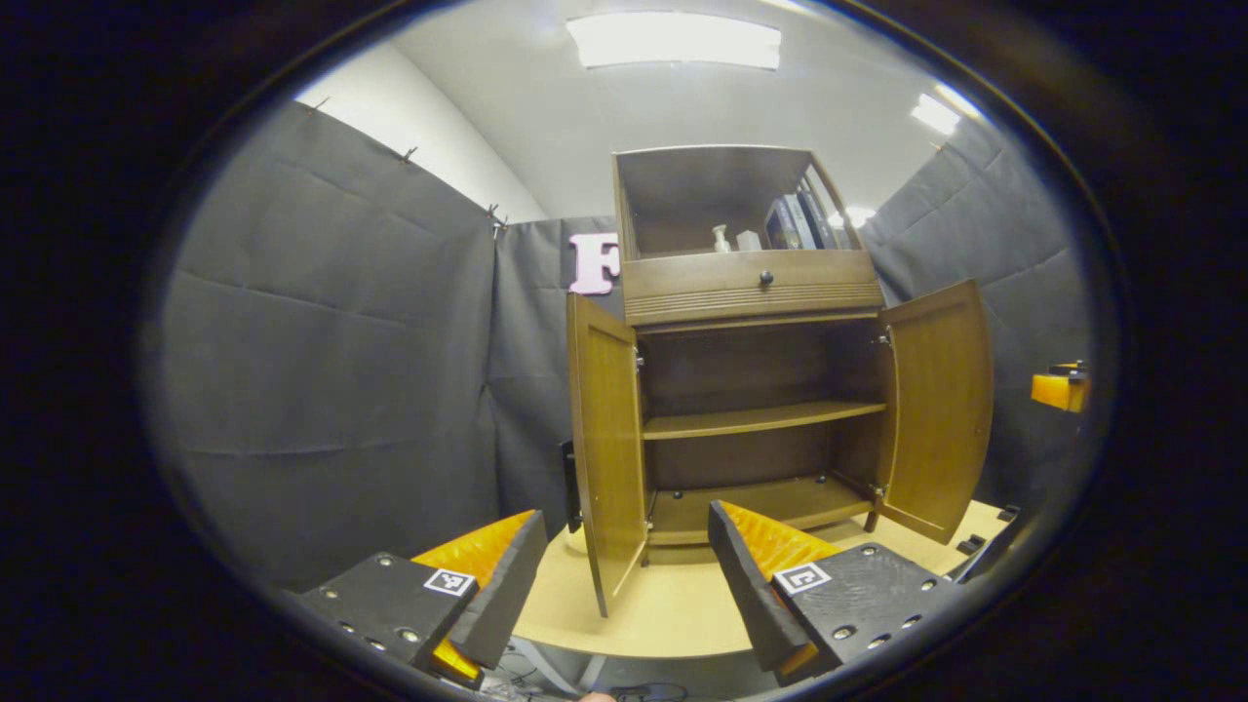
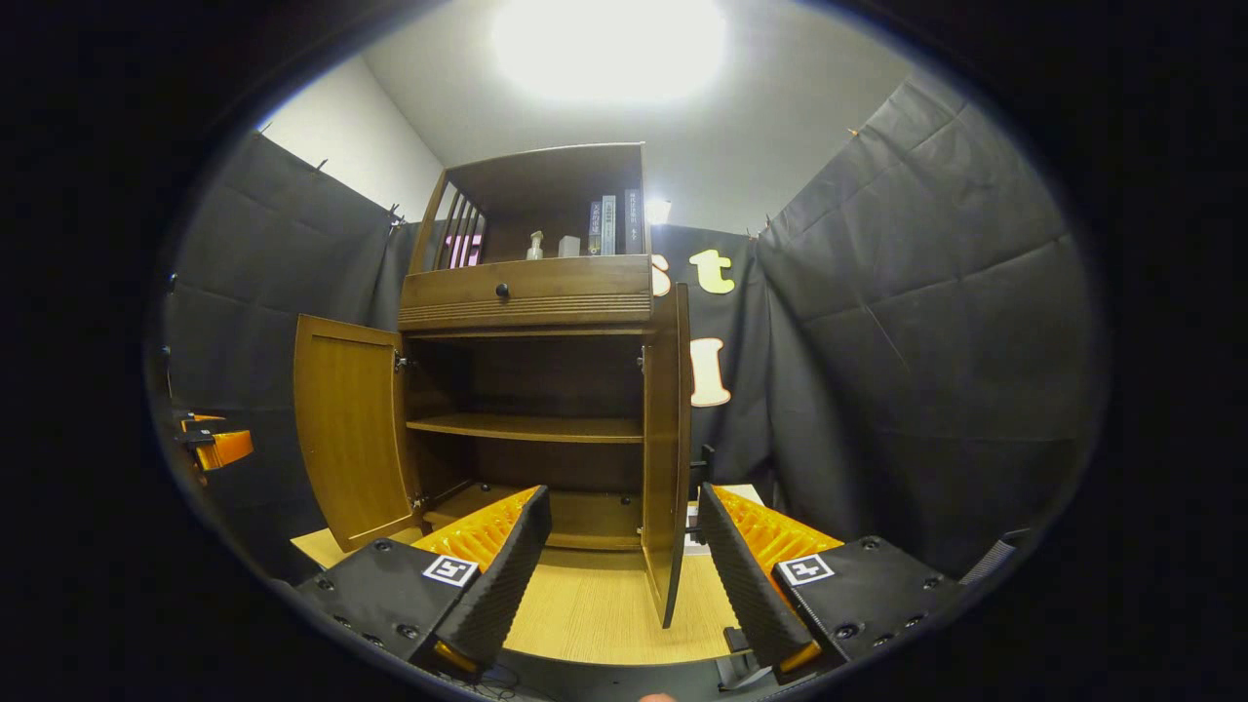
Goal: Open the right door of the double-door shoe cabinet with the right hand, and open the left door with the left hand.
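The brown shoe cabinet (image 1: 751, 292) stands on a pale wood table (image 1: 682, 604) with both lower doors swung out. In the left gripper view the left door (image 1: 606, 439) stands edge-on just ahead of my left gripper (image 1: 624, 570), which is open with its fingers wide apart and off the wood. The right door (image 1: 941, 409) hangs open at the far side. In the right gripper view the right door (image 2: 668, 448) stands edge-on in front of my right gripper (image 2: 624, 565), also open and holding nothing. The left door (image 2: 351, 429) faces outward there.
Inside the cabinet are a bare middle shelf (image 2: 526, 427) and floor. Above sit a drawer with a dark knob (image 1: 765, 278) and an open top shelf with books (image 2: 609, 226) and a small bottle (image 1: 721, 239). The other gripper shows at the view edge (image 1: 1061, 388). Black cloth walls enclose the booth.
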A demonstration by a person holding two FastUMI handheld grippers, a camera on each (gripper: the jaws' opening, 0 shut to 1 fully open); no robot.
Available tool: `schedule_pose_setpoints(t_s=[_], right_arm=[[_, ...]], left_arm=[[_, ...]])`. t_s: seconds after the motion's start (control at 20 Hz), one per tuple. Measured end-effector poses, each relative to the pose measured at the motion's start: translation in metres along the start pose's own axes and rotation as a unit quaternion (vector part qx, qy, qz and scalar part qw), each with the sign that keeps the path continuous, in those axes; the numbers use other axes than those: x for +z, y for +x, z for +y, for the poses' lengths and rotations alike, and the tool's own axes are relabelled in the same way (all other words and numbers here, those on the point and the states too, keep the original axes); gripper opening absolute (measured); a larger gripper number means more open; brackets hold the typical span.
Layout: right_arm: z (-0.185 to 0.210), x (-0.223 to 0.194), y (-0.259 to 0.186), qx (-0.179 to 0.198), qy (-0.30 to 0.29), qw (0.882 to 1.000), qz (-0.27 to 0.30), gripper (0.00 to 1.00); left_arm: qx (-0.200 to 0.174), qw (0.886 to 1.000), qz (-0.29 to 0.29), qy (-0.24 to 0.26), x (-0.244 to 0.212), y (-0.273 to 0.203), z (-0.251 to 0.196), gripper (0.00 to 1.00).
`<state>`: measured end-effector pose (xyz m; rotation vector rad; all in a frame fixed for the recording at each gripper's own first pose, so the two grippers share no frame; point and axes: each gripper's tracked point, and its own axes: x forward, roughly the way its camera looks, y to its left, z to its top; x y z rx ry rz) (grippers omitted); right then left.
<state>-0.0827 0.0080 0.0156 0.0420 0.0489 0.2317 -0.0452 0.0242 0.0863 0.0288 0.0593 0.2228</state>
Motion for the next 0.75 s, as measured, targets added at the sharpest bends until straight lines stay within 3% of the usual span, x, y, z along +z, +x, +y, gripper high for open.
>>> schedule_pose_setpoints(t_s=[0.15,0.2,0.35,0.4,0.75], right_arm=[[-0.002,0.001,-0.001,-0.003,0.001,1.0,-0.001,0.93],[-0.003,0.002,-0.001,-0.003,0.0,1.0,-0.001,0.99],[-0.005,0.003,-0.001,-0.006,-0.002,1.0,-0.002,0.99],[-0.005,0.004,-0.001,-0.006,-0.002,1.0,-0.002,0.93],[-0.007,0.005,0.002,-0.011,-0.002,1.0,-0.003,0.96]], left_arm=[[0.002,1.0,-0.008,-0.006,0.002,0.005,-0.001,0.96],[0.002,1.0,-0.011,-0.007,0.003,0.006,0.0,0.96],[0.001,1.0,-0.017,-0.008,0.006,0.009,0.0,0.96],[0.001,1.0,-0.018,-0.009,0.006,0.011,-0.001,0.96],[0.001,1.0,-0.02,-0.011,0.007,0.015,0.0,0.96]])
